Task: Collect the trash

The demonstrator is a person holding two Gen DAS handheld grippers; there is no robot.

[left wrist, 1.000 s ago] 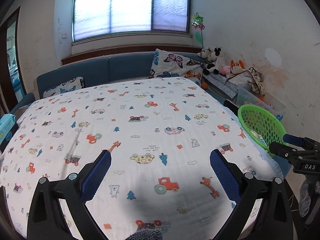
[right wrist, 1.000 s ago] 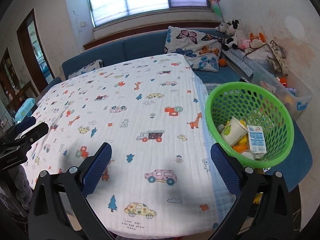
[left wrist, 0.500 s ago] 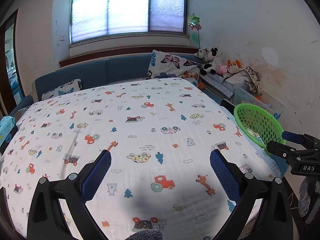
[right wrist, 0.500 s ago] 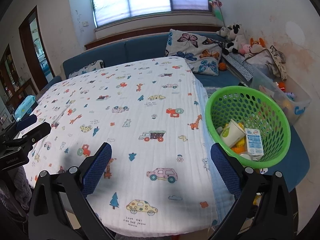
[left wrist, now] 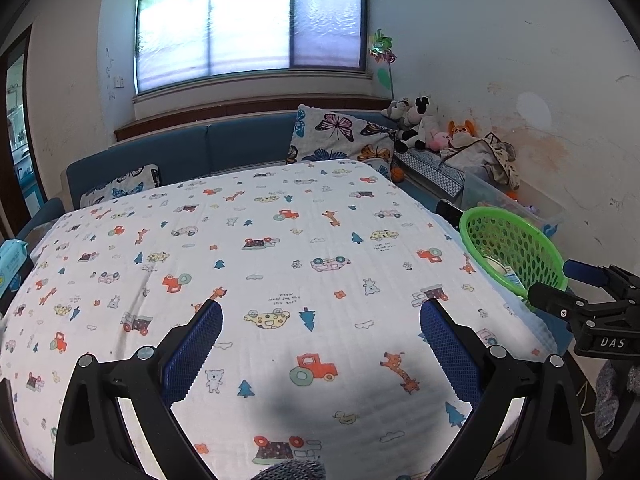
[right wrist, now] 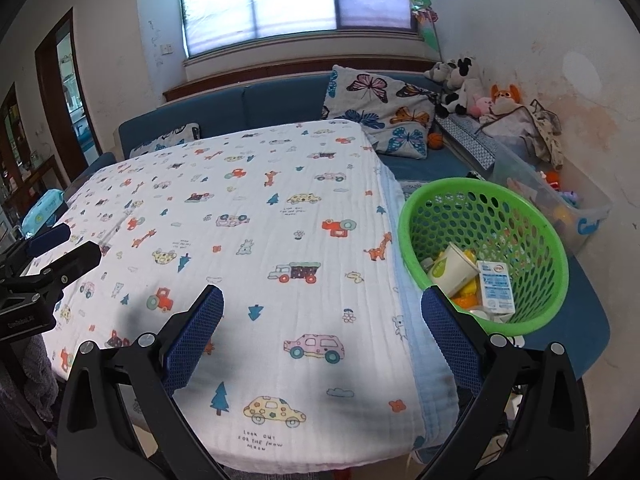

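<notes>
A green perforated basket (right wrist: 532, 216) stands on a blue seat just right of the table; it also shows at the right in the left wrist view (left wrist: 516, 248). Inside lie a paper cup (right wrist: 454, 270), a small milk carton (right wrist: 496, 286) and yellow scraps. My left gripper (left wrist: 320, 322) hangs open over the near part of the cartoon-print tablecloth (left wrist: 260, 240), holding nothing. My right gripper (right wrist: 322, 306) is open too, above the cloth's near right corner, its right finger in front of the basket's near rim. Each gripper appears in the other's view: the right gripper (left wrist: 572, 292), the left gripper (right wrist: 56, 252).
A blue sofa (right wrist: 280, 100) with butterfly cushions (right wrist: 380, 112) wraps the far side. Plush toys (right wrist: 464, 84), cloth and a clear storage bin (right wrist: 560, 204) line the right wall. A wet-wipes pack (right wrist: 42, 210) lies at the table's left edge.
Both grippers have drawn back and risen a little, so the table and basket look slightly smaller. Both stayed open and empty.
</notes>
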